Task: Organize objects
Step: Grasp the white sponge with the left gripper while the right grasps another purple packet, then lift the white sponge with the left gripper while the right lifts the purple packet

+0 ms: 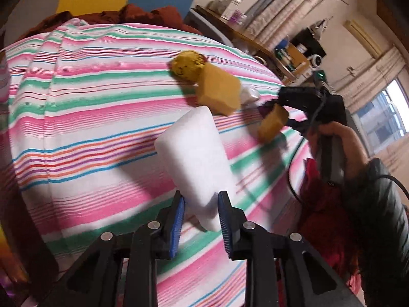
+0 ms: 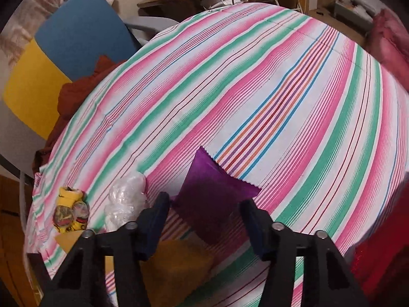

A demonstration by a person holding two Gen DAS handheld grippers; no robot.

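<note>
White foam block (image 1: 196, 163) is what I'm carrying in the left gripper (image 1: 200, 217), pinched at its near end between the blue pads (image 1: 179, 217); its long axis runs straight out ahead of the fingers and up off the striped cloth (image 1: 89, 128), so it hangs over the bed rather than resting on it. The little pile sits beyond it toward the bed's far right edge: a yellow printed bundle (image 1: 188, 65), a big yellow sponge (image 1: 219, 93) touching it, and crumpled clear plastic (image 1: 250, 94) just behind.

My right gripper (image 1: 276, 120) is much nearer that pile. From the left wrist view a smaller yellow sponge (image 1: 272, 126) sits between its fingers with a purple packet (image 2: 214, 192); the right wrist view shows the jaws partly spread, and I can't tell whether the pads actually press on either. That hand tips steeply down; my left slants down less, and I'd judge the block goes next to the big sponge.
</note>
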